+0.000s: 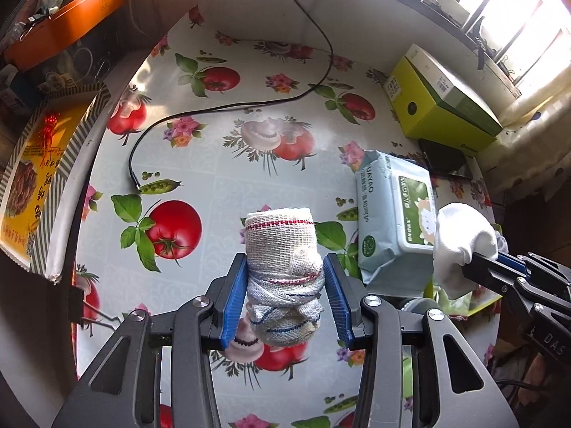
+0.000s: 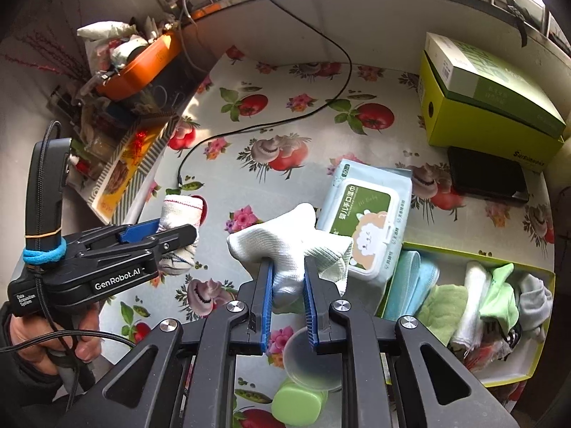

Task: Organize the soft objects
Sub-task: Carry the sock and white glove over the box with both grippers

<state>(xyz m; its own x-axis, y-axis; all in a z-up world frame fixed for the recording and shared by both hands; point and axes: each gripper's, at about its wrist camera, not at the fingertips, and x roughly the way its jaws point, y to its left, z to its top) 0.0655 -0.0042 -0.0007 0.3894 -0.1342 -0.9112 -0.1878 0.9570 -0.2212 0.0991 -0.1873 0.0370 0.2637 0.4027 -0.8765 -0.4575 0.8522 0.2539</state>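
you're mid-carry: your left gripper (image 1: 284, 278) pinches a rolled cloth (image 1: 282, 249) above the table (image 1: 221, 178), your right gripper (image 2: 288, 285) pinches a white sock (image 2: 285, 246); next, i'd judge, swing both to the box (image 2: 535, 367) of folded cloths at right

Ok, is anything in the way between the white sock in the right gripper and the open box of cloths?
Partly. The pale blue wet-wipes pack sits just beyond the folded white sock, touching the near-left corner of the yellow-green open box. Swinging right toward the box looks otherwise clear.
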